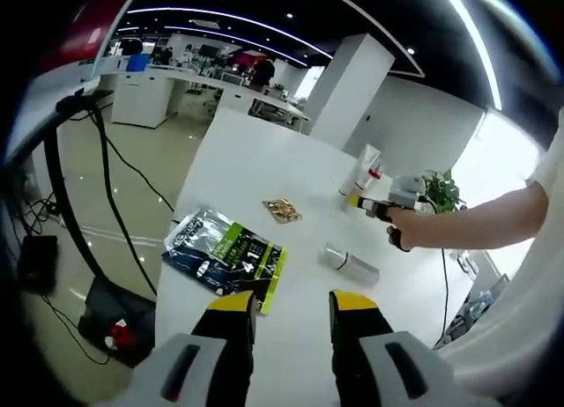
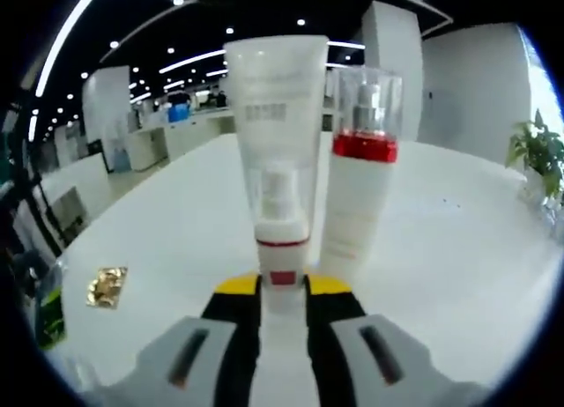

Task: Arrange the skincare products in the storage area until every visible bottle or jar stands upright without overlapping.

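Observation:
My right gripper [image 2: 283, 288] is shut on a small white pump bottle [image 2: 282, 235] with a red ring and clear cap, held upright on the white table [image 2: 441, 248]. Just behind it stands a tall white tube [image 2: 275, 81], and to the tube's right a white bottle [image 2: 357, 196] with a red band and clear cap. In the left gripper view the tube [image 1: 362, 167] and the red-banded bottle [image 1: 375, 173] stand at the table's far side. The right gripper [image 1: 371, 204] is in front of them in a person's hand. A clear bottle [image 1: 349, 264] lies on its side. My left gripper [image 1: 291, 306] is open, with nothing between its fingers.
A dark sachet pack [image 1: 225, 253] with a green label lies at the table's left edge, with a small gold packet [image 1: 282, 210] beyond it. The gold packet [image 2: 107, 285] lies left of my right gripper. A potted plant [image 1: 441, 191] stands past the table. Cables run over the floor at left.

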`<state>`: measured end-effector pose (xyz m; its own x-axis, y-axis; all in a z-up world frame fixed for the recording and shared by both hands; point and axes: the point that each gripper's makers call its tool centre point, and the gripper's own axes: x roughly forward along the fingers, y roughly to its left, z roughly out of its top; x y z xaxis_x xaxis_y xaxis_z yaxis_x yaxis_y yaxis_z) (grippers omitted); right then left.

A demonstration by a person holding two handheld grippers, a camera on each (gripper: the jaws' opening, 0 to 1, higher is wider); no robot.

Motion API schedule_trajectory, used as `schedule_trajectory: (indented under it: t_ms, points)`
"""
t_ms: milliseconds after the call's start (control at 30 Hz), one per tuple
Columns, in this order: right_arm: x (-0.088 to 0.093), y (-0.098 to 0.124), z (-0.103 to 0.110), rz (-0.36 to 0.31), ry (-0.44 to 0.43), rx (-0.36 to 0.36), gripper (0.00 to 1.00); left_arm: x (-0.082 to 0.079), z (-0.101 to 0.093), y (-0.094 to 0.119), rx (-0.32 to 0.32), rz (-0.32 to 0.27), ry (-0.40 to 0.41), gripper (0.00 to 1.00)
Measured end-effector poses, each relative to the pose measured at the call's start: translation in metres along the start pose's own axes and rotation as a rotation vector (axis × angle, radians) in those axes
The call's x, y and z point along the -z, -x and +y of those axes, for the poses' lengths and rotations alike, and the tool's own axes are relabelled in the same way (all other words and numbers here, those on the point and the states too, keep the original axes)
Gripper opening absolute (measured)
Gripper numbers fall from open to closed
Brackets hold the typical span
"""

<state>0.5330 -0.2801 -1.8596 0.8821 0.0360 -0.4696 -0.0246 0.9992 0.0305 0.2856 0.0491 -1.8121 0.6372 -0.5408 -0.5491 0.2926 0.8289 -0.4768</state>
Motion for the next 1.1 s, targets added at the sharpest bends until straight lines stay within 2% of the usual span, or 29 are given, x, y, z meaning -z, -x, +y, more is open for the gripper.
schedule_trajectory:
  t_ms: [333,533,700,800,933,1000,1100]
  points:
    - [0.001,-0.002,0.005,0.011,-0.085,-0.002,0.18,0.001,0.003,0.001,-0.003,0.004,0.003,0.33]
    - [-0.002,-0.002,0.006,0.003,-0.097,-0.005,0.21,0.001,0.003,0.002,-0.002,0.002,0.002,0.33]
    - [-0.001,0.006,0.007,0.007,-0.094,-0.027,0.25,0.001,0.001,-0.001,0.006,-0.002,0.009,0.33]
    - [0.006,0.019,0.012,0.045,-0.140,-0.078,0.29,0.000,-0.006,-0.008,0.026,-0.008,0.021,0.33]
    - [0.013,0.042,0.012,0.050,-0.157,-0.111,0.29,0.000,-0.018,-0.021,0.058,-0.006,0.020,0.33]
    - [0.019,0.047,0.012,0.068,-0.166,-0.129,0.30,0.001,-0.024,-0.026,0.074,-0.005,0.020,0.33]
    - [0.031,0.072,0.027,0.095,-0.201,-0.194,0.32,0.000,-0.036,-0.034,0.101,-0.009,0.026,0.33]
